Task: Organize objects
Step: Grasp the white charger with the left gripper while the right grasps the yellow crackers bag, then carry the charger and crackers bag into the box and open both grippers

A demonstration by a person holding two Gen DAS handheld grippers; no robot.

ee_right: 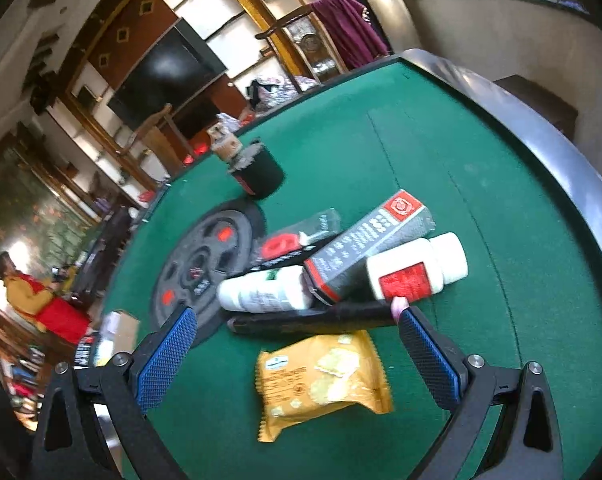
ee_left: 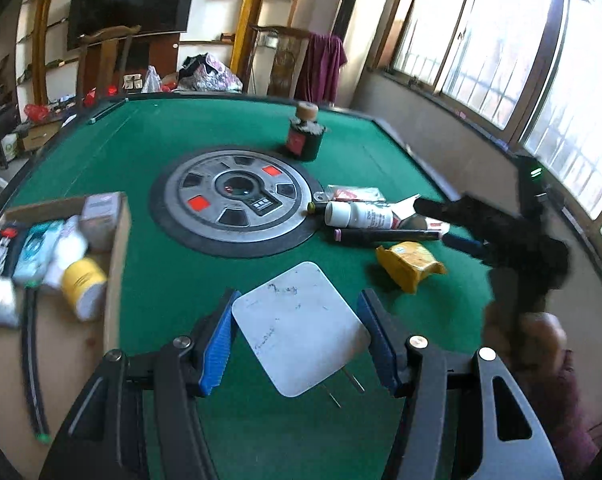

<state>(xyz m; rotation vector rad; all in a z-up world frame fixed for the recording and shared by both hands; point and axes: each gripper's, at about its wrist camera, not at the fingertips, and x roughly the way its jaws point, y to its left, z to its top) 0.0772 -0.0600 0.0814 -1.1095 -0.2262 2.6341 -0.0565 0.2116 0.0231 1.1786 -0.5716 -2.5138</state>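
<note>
White charger (ee_left: 301, 328) sits between the left gripper's (ee_left: 299, 334) jaws, seemingly clamped.

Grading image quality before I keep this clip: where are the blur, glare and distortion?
Left wrist: windows blown out, box contents and right gripper smeared, table edge bowed by fisheye. Right wrist: horizon tilted, black cup and yellow packet soft, corners vignetted.

The box (ee_left: 67, 240) is sitting at the table's (ee_left: 161, 280) left edge, holding a jar (ee_left: 84, 282) and packets. The disc (ee_left: 233, 200) is lying at centre, a pot (ee_left: 305, 134) standing behind it. Right of the disc, bottles (ee_left: 359, 215), a carton (ee_right: 371, 246) and a pen (ee_left: 385, 235) are lying piled together, the pouch (ee_right: 323, 380) lying before them.
</note>
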